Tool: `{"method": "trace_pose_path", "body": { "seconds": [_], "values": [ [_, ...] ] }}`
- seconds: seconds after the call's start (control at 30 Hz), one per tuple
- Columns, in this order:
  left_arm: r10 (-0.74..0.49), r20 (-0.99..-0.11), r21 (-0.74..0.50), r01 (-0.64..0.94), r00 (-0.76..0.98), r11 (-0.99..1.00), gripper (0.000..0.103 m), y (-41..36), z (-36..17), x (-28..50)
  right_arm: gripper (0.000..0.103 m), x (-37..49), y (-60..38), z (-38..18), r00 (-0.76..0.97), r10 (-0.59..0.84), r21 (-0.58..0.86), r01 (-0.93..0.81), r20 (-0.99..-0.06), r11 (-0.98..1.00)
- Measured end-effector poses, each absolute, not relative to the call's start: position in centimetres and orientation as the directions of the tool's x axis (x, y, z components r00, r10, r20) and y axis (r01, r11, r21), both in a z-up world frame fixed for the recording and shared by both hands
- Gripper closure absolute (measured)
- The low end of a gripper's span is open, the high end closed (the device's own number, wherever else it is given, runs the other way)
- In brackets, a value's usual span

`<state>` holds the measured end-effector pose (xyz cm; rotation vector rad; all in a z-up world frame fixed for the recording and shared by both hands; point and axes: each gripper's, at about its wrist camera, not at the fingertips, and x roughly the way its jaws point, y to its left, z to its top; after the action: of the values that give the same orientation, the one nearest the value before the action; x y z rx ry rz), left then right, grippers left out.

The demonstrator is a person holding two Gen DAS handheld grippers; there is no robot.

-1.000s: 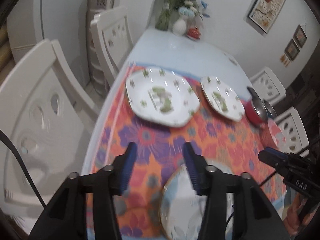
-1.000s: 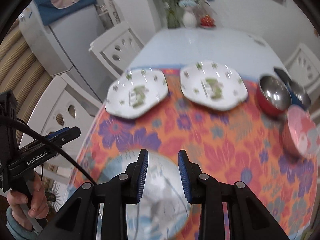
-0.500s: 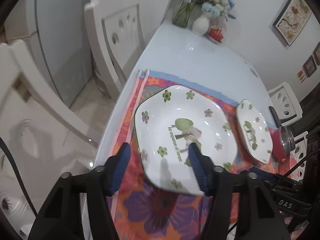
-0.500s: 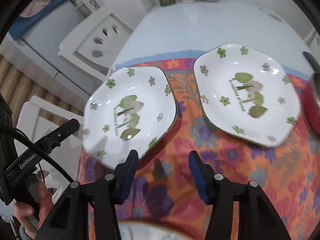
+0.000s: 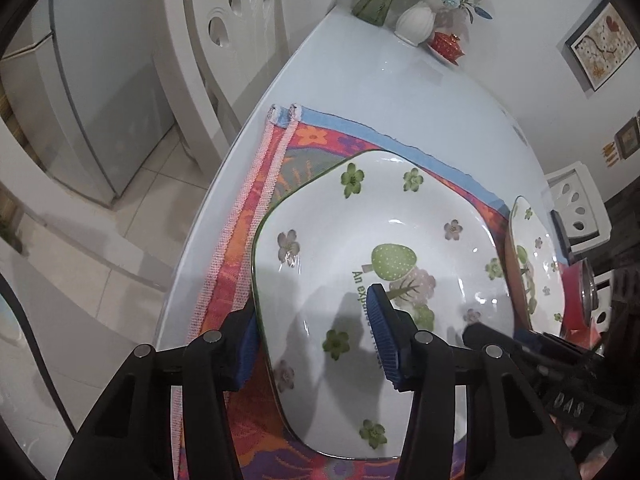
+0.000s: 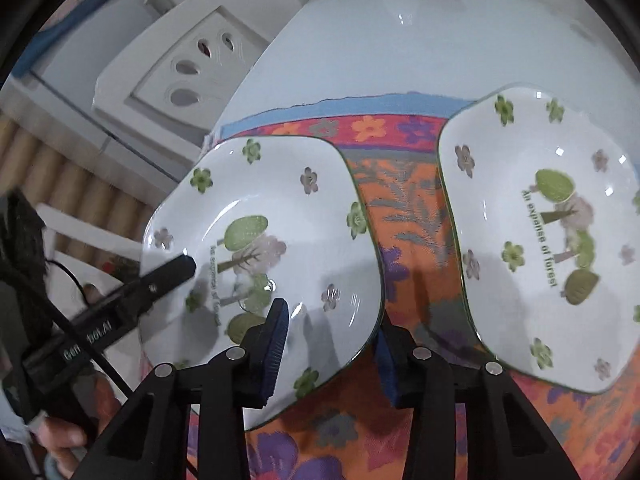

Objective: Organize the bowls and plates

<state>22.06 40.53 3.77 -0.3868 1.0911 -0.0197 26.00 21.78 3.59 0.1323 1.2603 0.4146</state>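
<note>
A white square plate with green flowers and a tree print (image 5: pixel 384 248) lies on the flowered placemat (image 5: pixel 236 264); it also shows in the right wrist view (image 6: pixel 264 240). My left gripper (image 5: pixel 314 336) is open and straddles its left rim, one finger outside, one over the plate. My right gripper (image 6: pixel 332 350) is open and straddles its right rim the same way. A second matching plate (image 6: pixel 552 232) lies to the right; it also shows in the left wrist view (image 5: pixel 532 264).
A red bowl with a steel inside (image 5: pixel 580 296) sits right of the second plate. White chairs (image 5: pixel 232 40) stand along the table's left side. A vase with flowers (image 5: pixel 416 20) and a small red pot (image 5: pixel 446 44) stand at the table's far end.
Both grippers moved forward and down to the left plate. Their open fingers now straddle its opposite rims. The round plate near the front edge has dropped out of view.
</note>
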Motion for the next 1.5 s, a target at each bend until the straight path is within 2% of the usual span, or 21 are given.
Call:
{"method": "trace_pose_path", "body": {
  "seconds": [0.2,0.4,0.63,0.8,0.87,0.97,1.2,1.27,1.33,1.5],
  "values": [
    [-0.218,-0.854,-0.330,-0.168,0.473,0.929,0.057,40.9,3.7,22.4,0.063,23.7,22.5,3.1,0.175,0.411,0.364,-0.251,-0.895,0.897],
    [-0.210,-0.855,-0.310,-0.143,0.473,0.940,0.057,40.7,3.1,22.8,0.062,26.2,22.1,2.2,0.212,0.400,0.341,-0.267,-0.892,0.902],
    [-0.208,-0.843,-0.318,-0.148,0.496,0.936,0.057,41.3,2.9,23.2,0.062,27.9,23.6,2.6,0.280,0.372,0.253,-0.383,-0.885,0.888],
    [-0.115,-0.840,-0.181,-0.074,0.531,0.981,0.057,39.5,3.9,22.0,0.062,27.0,23.1,3.4,0.289,0.389,0.251,-0.416,-0.875,0.874],
    [-0.133,-0.826,-0.190,-0.047,0.548,0.981,0.061,39.3,4.6,21.2,0.063,26.7,23.0,3.9,0.287,0.420,0.274,-0.434,-0.861,0.858],
    [-0.096,-0.828,-0.135,-0.030,0.552,0.990,0.061,38.5,4.9,20.1,0.063,26.4,23.0,4.2,0.285,0.425,0.270,-0.453,-0.859,0.850],
    [-0.092,-0.825,-0.115,-0.007,0.558,0.993,0.066,38.0,5.3,18.4,0.063,23.5,22.7,4.7,0.276,0.454,0.273,-0.506,-0.847,0.818],
    [-0.101,-0.832,-0.123,-0.004,0.545,0.992,0.066,38.1,5.1,18.2,0.064,23.7,22.5,4.6,0.252,0.458,0.294,-0.493,-0.852,0.819],
    [-0.113,-0.842,-0.146,-0.021,0.527,0.989,0.071,38.6,4.5,18.3,0.065,23.6,22.5,4.0,0.232,0.456,0.299,-0.496,-0.859,0.815],
    [-0.120,-0.847,-0.195,-0.091,0.518,0.977,0.071,40.7,3.5,18.6,0.065,21.6,23.5,4.4,0.202,0.466,0.308,-0.523,-0.861,0.795]
  ]
}}
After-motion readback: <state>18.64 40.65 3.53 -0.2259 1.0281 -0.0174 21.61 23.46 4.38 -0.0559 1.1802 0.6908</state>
